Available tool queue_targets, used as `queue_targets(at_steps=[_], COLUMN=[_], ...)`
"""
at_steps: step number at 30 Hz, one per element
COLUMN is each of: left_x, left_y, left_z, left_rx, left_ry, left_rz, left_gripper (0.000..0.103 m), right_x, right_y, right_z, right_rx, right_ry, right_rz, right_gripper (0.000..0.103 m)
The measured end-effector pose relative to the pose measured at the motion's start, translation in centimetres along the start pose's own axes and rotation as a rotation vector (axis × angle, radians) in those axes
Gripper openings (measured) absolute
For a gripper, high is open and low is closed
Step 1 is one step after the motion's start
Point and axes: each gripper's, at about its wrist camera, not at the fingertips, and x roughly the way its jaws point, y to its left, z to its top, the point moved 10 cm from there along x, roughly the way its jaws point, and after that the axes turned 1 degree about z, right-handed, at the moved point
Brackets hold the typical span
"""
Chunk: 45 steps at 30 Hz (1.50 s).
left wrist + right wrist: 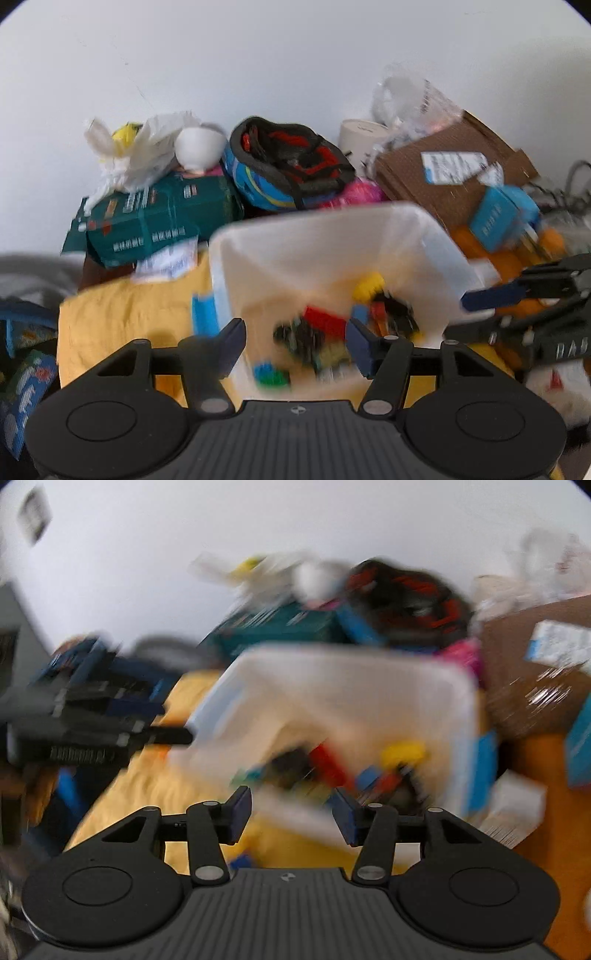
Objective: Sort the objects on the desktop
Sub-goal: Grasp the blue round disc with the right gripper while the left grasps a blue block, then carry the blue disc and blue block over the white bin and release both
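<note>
The white plastic bin (pixel 332 258) sits on a yellow cloth (pixel 129 314) in the middle of the cluttered desk, tipped toward the camera, with a jumble of small toy bricks (pixel 332 332) in red, yellow, blue, green and black in its bottom. In the left wrist view the left gripper (pixel 295 345) hangs at the bin's near rim with its fingers spread apart and nothing between them, probably poised over the bricks or having just let one go. The right gripper (pixel 491 297) reaches in from the right, its blue-padded tip at the bin's right wall; whether it touches the wall I cannot tell. Behind the bin lie a green carton (pixel 155 221), a blue and black bicycle helmet (pixel 288 166) and a cardboard box (pixel 443 177).

The right wrist view is heavily smeared, which suggests fast motion. It shows the right gripper (pixel 291 814) released, jaws apart and empty, just before the bin (pixel 351 694), which the left view cannot confirm. It also shows the left gripper (pixel 173 734) side-on at the bin's left edge, and a small white box (pixel 513 805) to the bin's right, only partly seen in the other view.
</note>
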Motion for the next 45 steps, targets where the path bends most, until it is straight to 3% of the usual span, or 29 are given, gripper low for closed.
queue_targets(at_steps=[4,8,10,12,21,22,23,24,27,32,38,45], left_x=[0.8,2.3,2.5,2.8,7.5,8.0,8.5,9.0,9.2,5.6,-0.5,-2.2], left_y=[1.1,1.5,1.2,0.5,-4.1,-4.5,-5.0,-5.2,-5.3,-5.5,-3.2,-0.5], left_z=[-7.6,-12.6,-13.3,-13.4,-13.3,-13.1,-13.0,-13.0,-12.3,-11.0,-7.9,-1.5], left_rx=[-0.034,-0.058,-0.048,-0.03,0.068,0.079,0.094,0.103,0.071,0.022,-0.059,-0.122], left_ry=[0.064,0.136,0.139,0.133,0.156,0.156,0.156,0.157,0.153,0.111,0.062,0.023], left_rz=[0.029,0.046,0.053,0.037,0.004,-0.005,-0.017,-0.021,-0.017,-0.09,-0.133,-0.106], left_gripper=[0.066,0.065,0.065,0.065,0.063,0.057,0.034,0.024,0.021,0.021,0.021,0.021], right_x=[5.4,10.0,11.2,11.5,4.0,3.3,2.6,1.9,0.8,-0.6,-2.9,-3.9], right_y=[2.5,3.5,3.4,3.1,-1.5,-2.0,-2.5,-2.9,-3.3,-3.6,-3.2,-3.5], right_z=[-7.2,-10.0,-10.3,-10.4,-12.1,-12.4,-12.7,-13.0,-13.4,-11.8,-5.5,2.6], right_rx=[-0.101,-0.168,-0.174,-0.156,0.003,0.019,0.029,0.042,0.091,0.155,0.185,0.206], right_ry=[0.125,0.169,0.165,0.155,0.11,0.105,0.099,0.093,0.069,0.016,-0.089,-0.137], right_rz=[-0.04,-0.073,-0.088,-0.087,-0.108,-0.115,-0.123,-0.128,-0.124,-0.084,-0.024,-0.013], right_gripper=[0.055,0.055,0.053,0.042,0.042,0.042,0.042,0.042,0.042,0.042,0.042,0.042])
